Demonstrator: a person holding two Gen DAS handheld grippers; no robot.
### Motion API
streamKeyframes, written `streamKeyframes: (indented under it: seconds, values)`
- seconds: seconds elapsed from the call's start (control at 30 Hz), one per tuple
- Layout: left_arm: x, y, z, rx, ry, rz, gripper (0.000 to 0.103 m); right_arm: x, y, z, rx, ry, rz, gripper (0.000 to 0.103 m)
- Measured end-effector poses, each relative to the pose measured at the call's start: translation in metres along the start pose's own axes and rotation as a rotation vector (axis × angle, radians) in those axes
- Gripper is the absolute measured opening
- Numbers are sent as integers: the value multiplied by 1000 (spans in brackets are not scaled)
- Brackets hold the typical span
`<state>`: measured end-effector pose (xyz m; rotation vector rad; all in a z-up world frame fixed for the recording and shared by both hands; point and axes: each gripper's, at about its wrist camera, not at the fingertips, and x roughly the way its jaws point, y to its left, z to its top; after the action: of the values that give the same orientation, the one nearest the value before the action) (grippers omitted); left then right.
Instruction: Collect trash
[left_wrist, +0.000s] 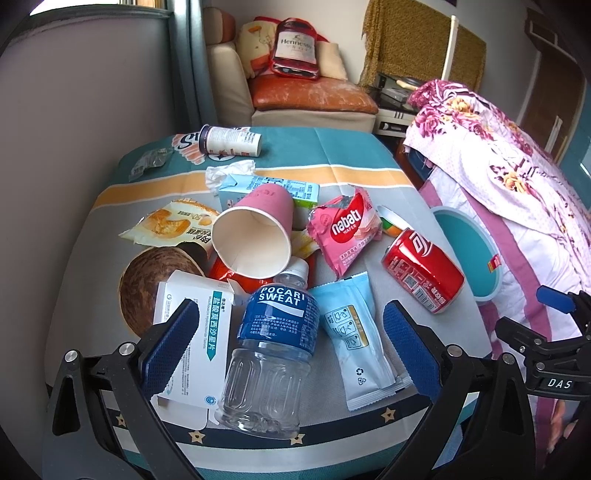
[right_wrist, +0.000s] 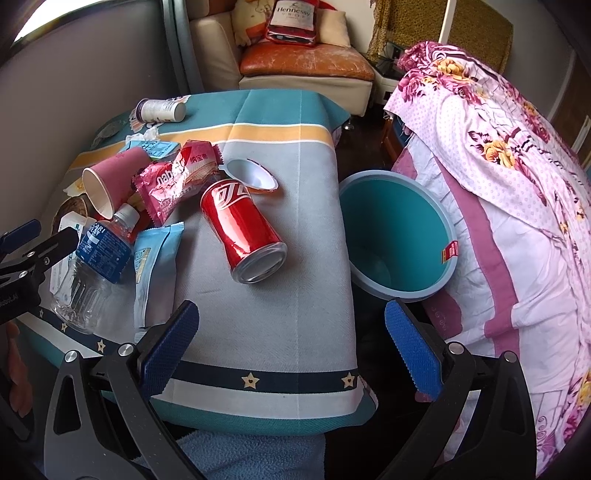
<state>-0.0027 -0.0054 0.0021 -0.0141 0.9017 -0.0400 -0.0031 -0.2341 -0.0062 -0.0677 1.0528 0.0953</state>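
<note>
Trash lies piled on a cloth-covered table (left_wrist: 362, 184): a clear Pocari Sweat bottle (left_wrist: 269, 354), a white medicine box (left_wrist: 192, 332), a pink paper cup (left_wrist: 255, 232), a pink nabati wrapper (left_wrist: 345, 229), a light blue packet (left_wrist: 354, 339) and a red cola can (left_wrist: 423, 275). My left gripper (left_wrist: 288, 332) is open, its blue pads either side of the bottle, just above it. My right gripper (right_wrist: 291, 339) is open and empty over the table's near right edge, the can (right_wrist: 242, 229) ahead. A teal bin (right_wrist: 395, 232) stands right of the table.
A white canister (left_wrist: 231, 140) and tissue (left_wrist: 229, 173) lie at the table's far side, a foil lid (right_wrist: 251, 175) behind the can. A floral-covered bed (right_wrist: 509, 206) borders the bin on the right. A sofa (left_wrist: 306, 96) stands beyond the table, a wall on the left.
</note>
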Motion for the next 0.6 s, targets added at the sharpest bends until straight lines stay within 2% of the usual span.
streamKeyframes:
  seconds: [0.6]
  values:
    - [1, -3, -8, -1, 15, -14, 100, 0, 2, 1, -9, 8, -7, 97]
